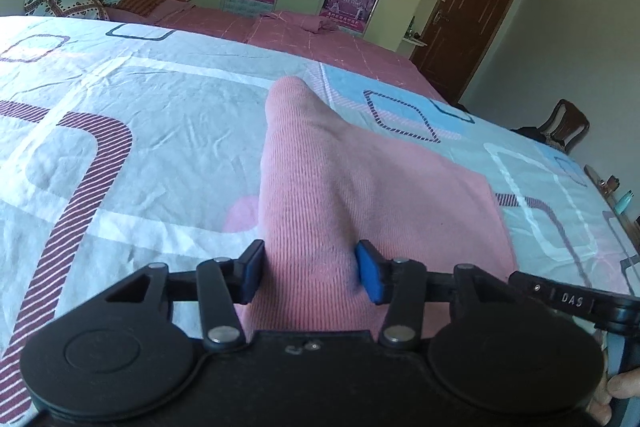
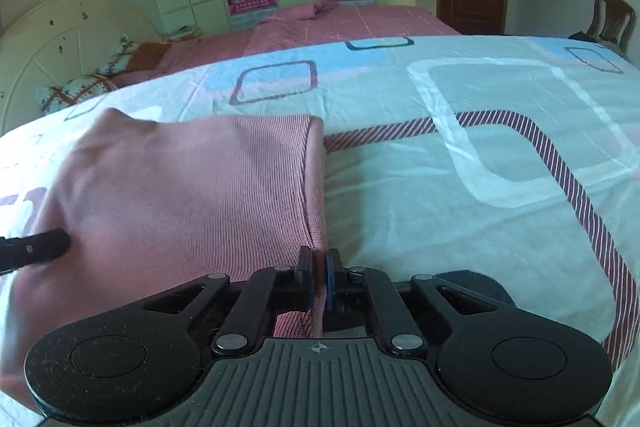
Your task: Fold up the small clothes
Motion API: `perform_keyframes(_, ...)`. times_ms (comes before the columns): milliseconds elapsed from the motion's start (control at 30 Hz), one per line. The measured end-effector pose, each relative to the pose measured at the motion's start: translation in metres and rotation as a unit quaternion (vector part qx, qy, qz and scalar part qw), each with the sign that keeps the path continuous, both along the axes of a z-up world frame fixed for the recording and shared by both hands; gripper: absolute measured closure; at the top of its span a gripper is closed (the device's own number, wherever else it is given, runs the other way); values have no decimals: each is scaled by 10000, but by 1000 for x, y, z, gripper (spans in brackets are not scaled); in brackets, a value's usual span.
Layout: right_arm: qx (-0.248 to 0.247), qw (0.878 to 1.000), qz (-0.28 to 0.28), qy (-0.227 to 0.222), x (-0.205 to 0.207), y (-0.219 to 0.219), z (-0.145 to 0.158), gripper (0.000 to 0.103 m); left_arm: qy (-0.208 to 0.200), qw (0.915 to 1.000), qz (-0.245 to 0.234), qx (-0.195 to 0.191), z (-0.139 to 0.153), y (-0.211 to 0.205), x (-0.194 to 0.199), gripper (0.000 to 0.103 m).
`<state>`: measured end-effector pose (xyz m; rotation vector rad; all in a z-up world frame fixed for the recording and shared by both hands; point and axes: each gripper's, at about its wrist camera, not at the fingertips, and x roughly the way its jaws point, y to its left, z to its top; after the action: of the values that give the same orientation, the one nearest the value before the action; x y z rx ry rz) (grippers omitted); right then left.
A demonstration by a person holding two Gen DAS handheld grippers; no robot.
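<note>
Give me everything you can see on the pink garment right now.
The pink garment is a fine-ribbed knit, plain, lying on the patterned bedsheet. Seen from the right wrist, it has a straight folded edge on its right side. The right tool is shut on that edge at the near corner. The left tool straddles a raised ridge of the cloth, pads at either side, which rises to a peak further away. The rest lies fairly flat.

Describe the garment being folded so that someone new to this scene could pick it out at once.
Start at the bedsheet printed with rounded squares. On it lies a pink ribbed knit garment, its near edge pinched in the right gripper. It is the only plain pink knit; the sheet around it is patterned.
</note>
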<state>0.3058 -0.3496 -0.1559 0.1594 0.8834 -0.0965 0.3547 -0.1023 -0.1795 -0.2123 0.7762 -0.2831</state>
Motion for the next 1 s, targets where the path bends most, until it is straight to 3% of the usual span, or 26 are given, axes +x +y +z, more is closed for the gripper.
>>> perform_keyframes(100,336,9994,-21,-25,-3,-5,8,98,60,10000,66,-36,7,5,-2,44)
perform_keyframes(300,966,9951,212,-25,-42,-16,37,96,-17,10000,-23,82,14,21,-25,35)
perform_keyframes(567,1225,9919,220,253,-85,-7,26,90,207,9997,-115,-31,9,29,-49,35)
perform_keyframes(700,1276,9911,269,275,-85,-4,21,74,407,9990,-197,-23,-5,24,-53,35)
perform_keyframes(767,1268,9910,287,309,-82,-2,18,74,392,9991,-179,-13,-8,22,-56,35)
perform_keyframes(800,1226,9914,334,317,-82,-1,18,74,381,9991,-181,-11,-9,22,-57,36)
perform_keyframes(833,1169,9920,349,316,-82,-1,18,86,376,9991,-189,-29,-8,21,-57,39)
perform_keyframes(867,1107,9926,376,328,-83,0,18,96,373,9990,-240,-80,-8,20,-58,49)
perform_keyframes(1000,860,9931,662,453,-85,-3,25,100,360,9990,-268,-60,-4,16,-61,54)
